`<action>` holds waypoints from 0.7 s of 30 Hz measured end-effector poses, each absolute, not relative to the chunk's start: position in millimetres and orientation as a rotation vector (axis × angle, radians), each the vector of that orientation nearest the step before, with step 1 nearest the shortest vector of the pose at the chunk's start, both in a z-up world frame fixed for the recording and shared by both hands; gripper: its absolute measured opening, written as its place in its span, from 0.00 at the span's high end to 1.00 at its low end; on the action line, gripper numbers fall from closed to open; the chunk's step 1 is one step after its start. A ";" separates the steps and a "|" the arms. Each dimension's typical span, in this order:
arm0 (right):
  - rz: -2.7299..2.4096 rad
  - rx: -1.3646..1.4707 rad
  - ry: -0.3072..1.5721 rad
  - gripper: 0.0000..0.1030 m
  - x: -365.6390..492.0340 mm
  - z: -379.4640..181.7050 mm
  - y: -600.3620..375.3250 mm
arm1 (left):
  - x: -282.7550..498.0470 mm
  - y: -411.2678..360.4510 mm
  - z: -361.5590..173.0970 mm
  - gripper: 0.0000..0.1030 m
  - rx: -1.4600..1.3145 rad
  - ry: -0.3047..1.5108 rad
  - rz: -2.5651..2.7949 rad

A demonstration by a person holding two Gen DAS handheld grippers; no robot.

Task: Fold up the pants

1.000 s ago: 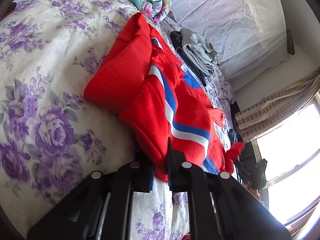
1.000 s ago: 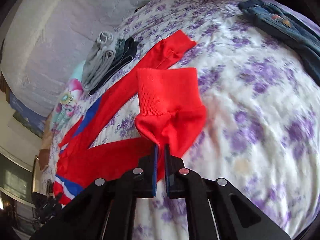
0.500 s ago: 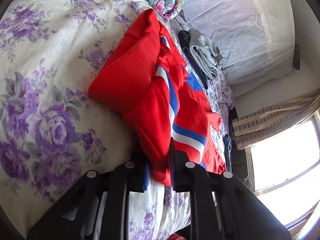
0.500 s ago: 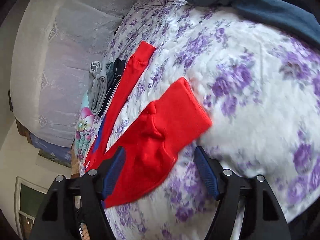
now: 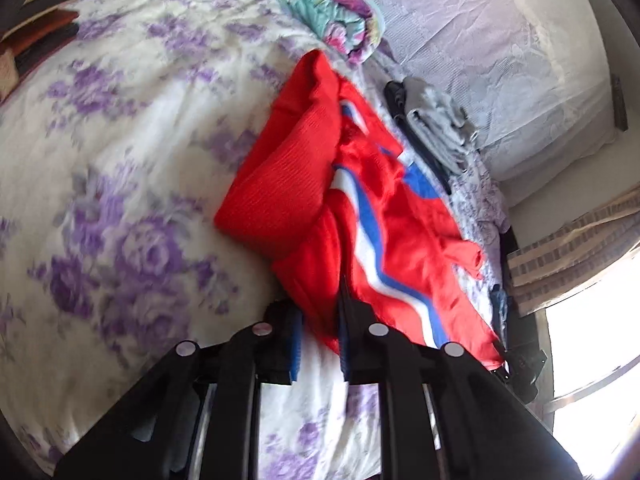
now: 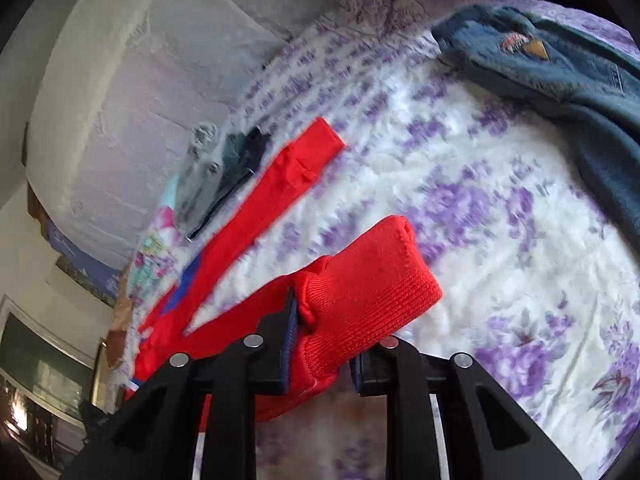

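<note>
Red pants (image 5: pixel 384 216) with a blue and white side stripe lie crumpled on the floral bedspread (image 5: pixel 120 168). My left gripper (image 5: pixel 320 336) is shut on the red fabric at the near edge of the waist end, which is drawn up between the pads. In the right wrist view, one leg (image 6: pixel 280 188) stretches away flat. The ribbed cuff (image 6: pixel 368 292) of the other leg fills the gap of my right gripper (image 6: pixel 324 348). Its jaws are closing on that cuff, which bunches against the left pad (image 6: pixel 291 328). The right pad is mostly hidden under the fabric.
A folded pile of grey and dark clothes (image 5: pixel 436 132) sits beyond the pants, near a pale pillow (image 5: pixel 500 52). A rolled teal floral quilt (image 5: pixel 332 12) lies at the head of the bed. A blue denim garment (image 6: pixel 560 76) lies at the far right. A bright window (image 5: pixel 592 340) stands beside the bed.
My right gripper let go of the cuff's edge, opened wide over it, and has now narrowed around the cuff's middle. The left gripper kept its hold and tilted a little.
</note>
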State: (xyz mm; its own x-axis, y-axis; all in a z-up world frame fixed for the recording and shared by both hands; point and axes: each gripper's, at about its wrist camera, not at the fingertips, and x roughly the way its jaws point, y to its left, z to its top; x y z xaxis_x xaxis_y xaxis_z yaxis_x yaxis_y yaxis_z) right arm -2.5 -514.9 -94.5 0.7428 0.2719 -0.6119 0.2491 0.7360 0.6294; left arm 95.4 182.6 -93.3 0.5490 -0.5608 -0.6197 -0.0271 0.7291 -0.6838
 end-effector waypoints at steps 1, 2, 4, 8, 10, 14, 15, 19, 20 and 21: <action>0.043 0.771 0.726 0.69 -9.1 -96.4 -517.2 | 92.9 184.9 -93.4 0.87 -0.703 0.949 -0.355; 0.051 0.773 0.715 0.68 -15.0 -93.6 -519.7 | 89.7 188.3 -89.5 0.85 -0.693 0.950 -0.355; 0.007 0.770 0.689 0.52 -28.9 -82.1 -526.1 | 79.1 198.5 -75.7 0.66 -0.670 0.921 -0.311; -0.195 0.696 0.607 0.36 -51.5 -53.2 -545.9 | 52.9 225.3 -35.1 0.34 -0.597 0.747 -0.130; -0.169 0.712 0.590 0.36 -38.8 -43.6 -552.9 | 65.3 222.9 -23.3 0.34 -0.566 0.741 -0.136; -0.018 0.862 0.628 0.36 23.2 -45.3 -549.6 | 125.5 185.1 -22.0 0.34 -0.556 0.805 -0.257; -0.014 0.887 0.641 0.36 40.1 -48.2 -549.2 | 138.2 176.6 -22.6 0.33 -0.548 0.813 -0.263; -0.007 0.988 0.673 0.39 109.7 -60.0 -544.9 | 204.5 158.7 -34.5 0.33 -0.526 0.856 -0.232; -0.010 0.987 0.683 0.39 123.0 -59.9 -543.4 | 221.4 162.8 -41.6 0.33 -0.552 0.877 -0.235; -0.026 0.972 0.691 0.39 135.7 -58.1 -541.7 | 234.0 169.1 -50.2 0.33 -0.592 0.899 -0.249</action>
